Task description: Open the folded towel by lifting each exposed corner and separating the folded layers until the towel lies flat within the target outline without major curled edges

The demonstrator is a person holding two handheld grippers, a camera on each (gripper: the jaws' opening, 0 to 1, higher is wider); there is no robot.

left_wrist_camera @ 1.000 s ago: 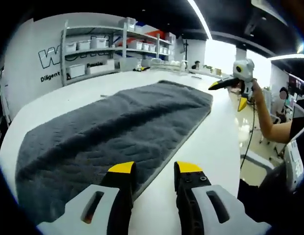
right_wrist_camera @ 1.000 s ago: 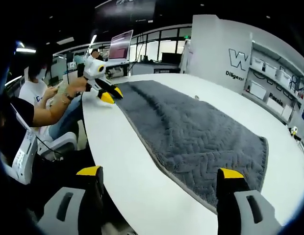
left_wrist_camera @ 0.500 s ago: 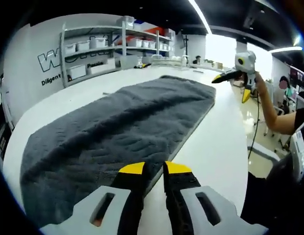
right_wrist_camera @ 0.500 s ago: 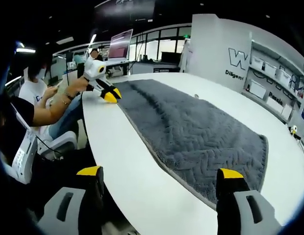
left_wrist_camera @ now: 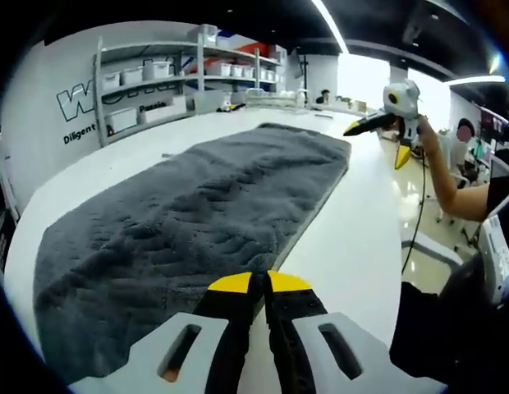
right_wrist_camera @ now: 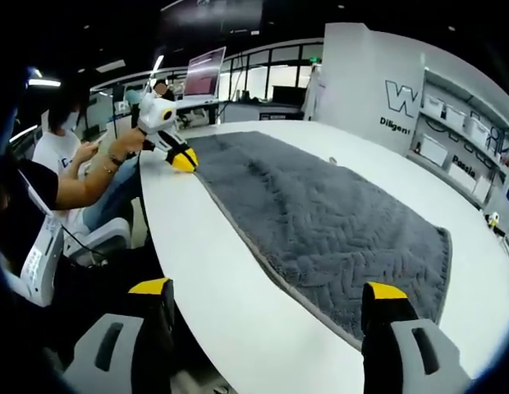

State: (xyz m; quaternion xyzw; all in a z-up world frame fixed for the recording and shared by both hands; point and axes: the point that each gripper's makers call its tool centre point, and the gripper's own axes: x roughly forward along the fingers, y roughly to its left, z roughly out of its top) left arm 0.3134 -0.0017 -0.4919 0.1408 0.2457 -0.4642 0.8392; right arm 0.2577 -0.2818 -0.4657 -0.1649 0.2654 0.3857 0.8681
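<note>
**At the towel's long edge: one gripper closed, one spread**

Along the near edge of the dark grey towel [left_wrist_camera: 197,205], in the left gripper view, we see the left gripper [left_wrist_camera: 259,284] with its yellow-tipped jaws brought together, the tips meeting right at the towel's hem; we cannot tell whether any cloth is caught between them. In the right gripper view the same gripper [right_wrist_camera: 182,159] appears far off in the person's hand [right_wrist_camera: 127,144], its yellow tips closed against the towel's far corner.

We see the right gripper [right_wrist_camera: 269,289] in its own view with the jaws set wide apart, nothing between them, hovering over the bare white table [right_wrist_camera: 222,279] just beside the towel [right_wrist_camera: 320,222]. In the left gripper view it [left_wrist_camera: 378,138] is raised above the table's far end, jaws parted, apart from the towel.

We note that the towel lies spread lengthwise on the white table [left_wrist_camera: 361,238], its herringbone pile facing up, with a paler hem along the long side. Beyond it stand wall shelves [left_wrist_camera: 181,78] carrying bins and a white wall with dark lettering [right_wrist_camera: 398,103]. A seated person [right_wrist_camera: 61,135] sits behind the left hand.
</note>
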